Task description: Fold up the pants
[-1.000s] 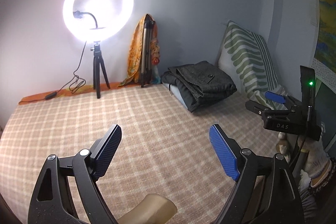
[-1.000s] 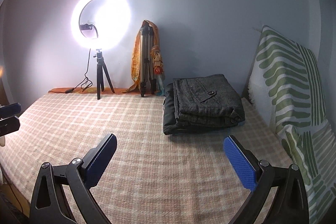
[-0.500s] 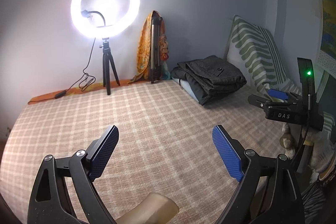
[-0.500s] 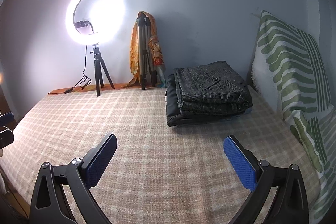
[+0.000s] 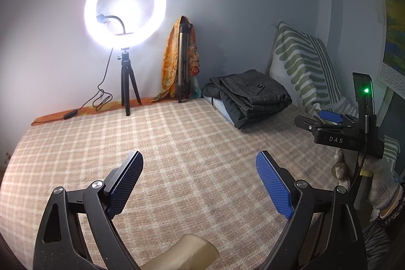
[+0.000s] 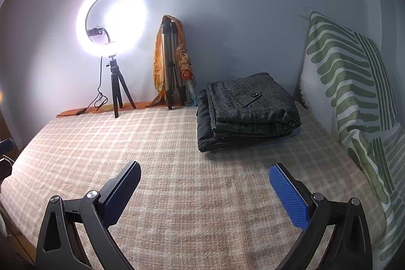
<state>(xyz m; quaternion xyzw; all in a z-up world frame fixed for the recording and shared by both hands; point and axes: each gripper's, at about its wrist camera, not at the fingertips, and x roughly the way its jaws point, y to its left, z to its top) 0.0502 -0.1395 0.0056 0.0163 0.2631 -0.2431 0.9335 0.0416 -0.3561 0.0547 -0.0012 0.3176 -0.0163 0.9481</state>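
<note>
Woolly grey tweed pants (image 6: 250,103) lay folded in a stack on the checked bed (image 6: 177,168) near the striped pillow (image 6: 354,82), both the left claw (image 5: 200,181) and right claw (image 6: 205,191) spread apart, empty.

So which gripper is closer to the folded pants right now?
Right. The right gripper faces the folded pants just ahead; the left gripper sits farther off, pants up to its right.

Glaring ring light (image 5: 125,8) overexposed; dim, curved fisheye edges.
</note>
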